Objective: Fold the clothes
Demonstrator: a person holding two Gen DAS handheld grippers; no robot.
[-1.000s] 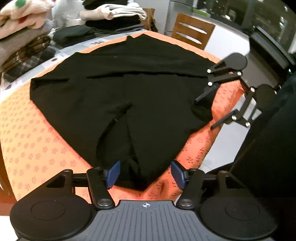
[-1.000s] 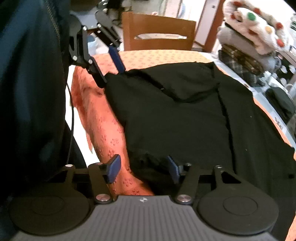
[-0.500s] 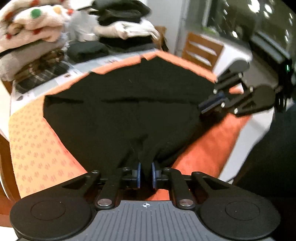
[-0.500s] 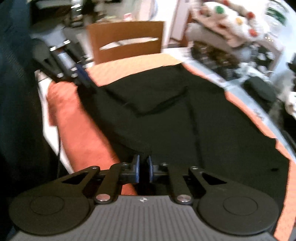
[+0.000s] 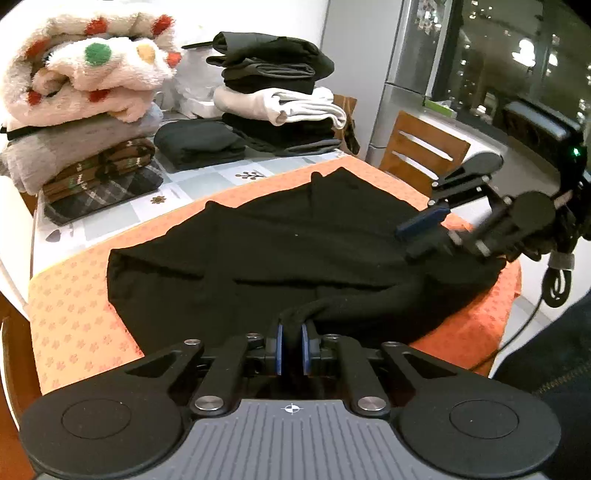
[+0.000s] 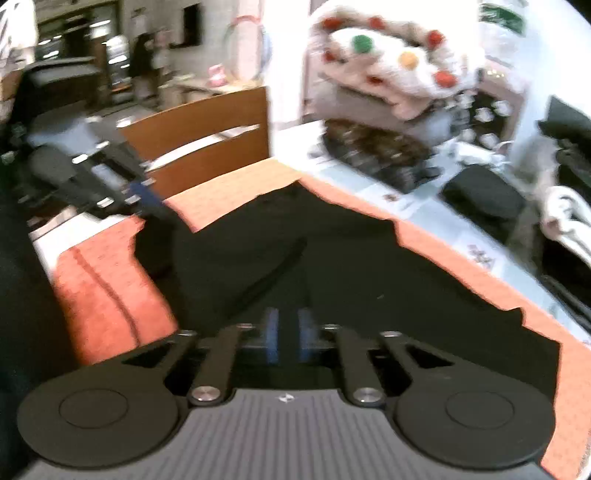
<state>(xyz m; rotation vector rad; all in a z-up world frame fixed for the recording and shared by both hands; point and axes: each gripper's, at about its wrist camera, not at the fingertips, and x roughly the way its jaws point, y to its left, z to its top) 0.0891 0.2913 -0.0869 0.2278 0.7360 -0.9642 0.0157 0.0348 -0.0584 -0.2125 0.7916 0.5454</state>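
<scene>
Fabric of the black garment (image 5: 288, 258) on the orange cloth (image 5: 74, 317) is pinched by the left gripper (image 5: 291, 347) at six o'clock. The right gripper (image 6: 288, 339), blurred, seems to be loosening its bite; that hem could slip, skewing the fold.

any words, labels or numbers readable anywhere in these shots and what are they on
No text can be read in either view.
A green and white sign or package at the top right of the right wrist view is too blurred to read.
The table covering has printed leaf and flower motifs, not words.
</scene>
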